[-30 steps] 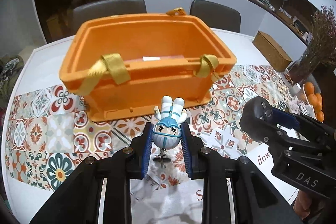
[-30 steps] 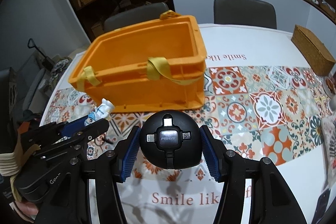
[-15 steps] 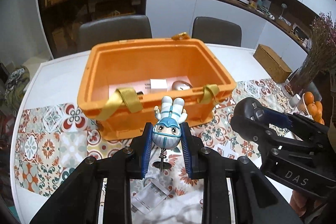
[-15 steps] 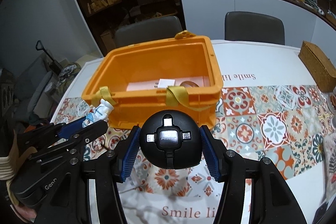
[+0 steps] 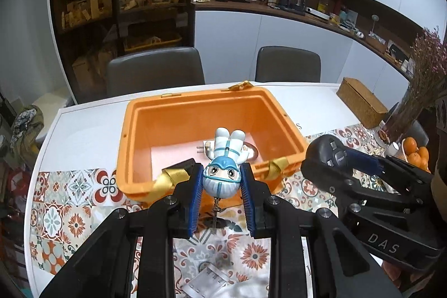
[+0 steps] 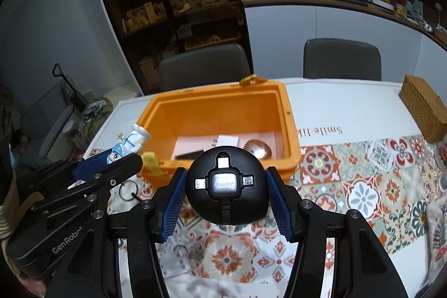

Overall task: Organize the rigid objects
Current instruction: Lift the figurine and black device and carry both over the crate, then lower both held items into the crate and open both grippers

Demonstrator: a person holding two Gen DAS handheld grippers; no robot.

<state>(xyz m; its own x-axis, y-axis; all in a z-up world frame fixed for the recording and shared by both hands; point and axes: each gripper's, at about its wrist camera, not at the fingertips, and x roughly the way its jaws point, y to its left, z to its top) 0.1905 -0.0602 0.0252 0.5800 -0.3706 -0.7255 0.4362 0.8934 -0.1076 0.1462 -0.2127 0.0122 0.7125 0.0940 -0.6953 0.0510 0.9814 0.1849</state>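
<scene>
Now, grippers: two, each held above the patterned table near the crate's front wall.
Left gripper (image 5: 222,180): its blue pads are pinched on the head of one small toy figure (image 5: 225,164); the figure is white and light blue, its legs pointing away toward the crate, and a short chain hangs below its head.
Right gripper (image 6: 225,186): its two blue pads are clamped on the sides of one round black charger (image 6: 225,185), whose face shows three small plug tips around a grey centre label.
Key ring (image 6: 128,189): one, seen in the right wrist view under the left gripper; whether it hangs from the figure's chain I cannot tell.
Orange crate (image 6: 290,124): one, open-topped, standing on the table beyond both grippers; yellow straps lie over its front rim, and yellow tabs show at the back rim.
Inside the crate: one pale pink sheet on the floor, one white plug block (image 6: 227,141), one shiny rounded object (image 6: 257,149) toward the right, and one dark flat object (image 6: 190,155) toward the left front.
Chairs: two grey ones (image 5: 155,71) behind the table's far edge.
Wicker box (image 6: 423,111): one, on the table well right of the crate.
Oranges (image 5: 413,150): a small pile at the right edge; count unclear.
Paper slip (image 5: 206,279): one crumpled, on the cloth below the left gripper.
</scene>
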